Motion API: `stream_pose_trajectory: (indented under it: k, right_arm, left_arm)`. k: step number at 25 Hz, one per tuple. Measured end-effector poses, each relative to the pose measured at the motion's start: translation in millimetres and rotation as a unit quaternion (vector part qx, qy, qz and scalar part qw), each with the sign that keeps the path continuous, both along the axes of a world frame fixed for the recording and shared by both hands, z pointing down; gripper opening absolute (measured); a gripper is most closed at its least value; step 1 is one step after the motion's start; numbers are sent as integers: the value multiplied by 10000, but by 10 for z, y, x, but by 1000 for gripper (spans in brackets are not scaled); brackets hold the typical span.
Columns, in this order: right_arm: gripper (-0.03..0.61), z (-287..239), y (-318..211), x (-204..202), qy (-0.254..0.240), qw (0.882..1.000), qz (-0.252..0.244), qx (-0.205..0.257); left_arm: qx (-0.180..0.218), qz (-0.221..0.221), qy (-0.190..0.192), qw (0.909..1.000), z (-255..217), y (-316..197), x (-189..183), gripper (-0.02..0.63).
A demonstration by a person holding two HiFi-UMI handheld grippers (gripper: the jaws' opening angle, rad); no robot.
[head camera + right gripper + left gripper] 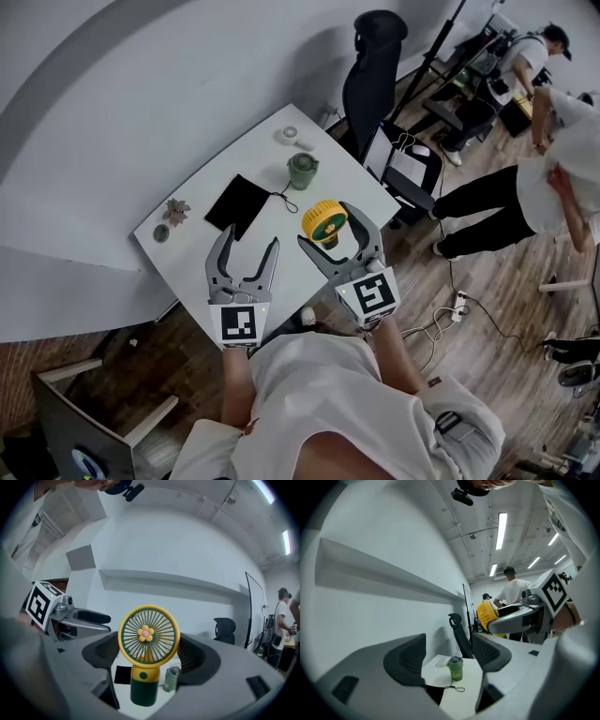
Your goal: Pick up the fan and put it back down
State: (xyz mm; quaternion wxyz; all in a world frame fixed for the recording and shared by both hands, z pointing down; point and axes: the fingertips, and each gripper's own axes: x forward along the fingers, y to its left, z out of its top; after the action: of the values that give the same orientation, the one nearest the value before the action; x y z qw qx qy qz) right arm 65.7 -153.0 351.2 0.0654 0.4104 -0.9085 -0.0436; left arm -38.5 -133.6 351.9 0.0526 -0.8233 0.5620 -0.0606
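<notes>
A small yellow fan [323, 218] with a dark green base is up off the white table [246, 157], and my right gripper [326, 232] is shut on it. In the right gripper view the fan [148, 637] stands upright, its round head pinched between the two dark pads [105, 651]. My left gripper [249, 236] hangs beside it on the left, open and empty. The left gripper view looks between its own spread pads [410, 660] down at the table [459, 700]. The fan [487, 613] and the right gripper [525, 616] show at that view's right.
On the table lie a green lidded cup [302, 171], a black flat pad [238, 204] with a cord, a small white round thing [289, 133] and a little plant figure [175, 210]. A black office chair [375, 84] stands behind the table. People [525, 178] stand at the right.
</notes>
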Motion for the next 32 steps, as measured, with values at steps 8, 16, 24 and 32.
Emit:
stream_pose_trajectory:
  k: [8, 16, 24, 32]
  right_arm:
    - [388, -118, -12, 25, 11, 9999, 38, 136]
    - [388, 45, -130, -50, 152, 9999, 39, -73]
    - [388, 467, -283, -148, 358, 9978, -2, -561]
    - [387, 1036, -462, -213, 665, 9915, 35, -1121]
  left_arm:
    - [89, -11, 166, 9998, -124, -34, 16, 313]
    - [-142, 6, 95, 9999, 79, -157, -58, 311]
    - [-571, 43, -1, 9984, 494, -314, -142, 308]
    - [-1052, 34, 57, 9944, 993, -478, -196, 305]
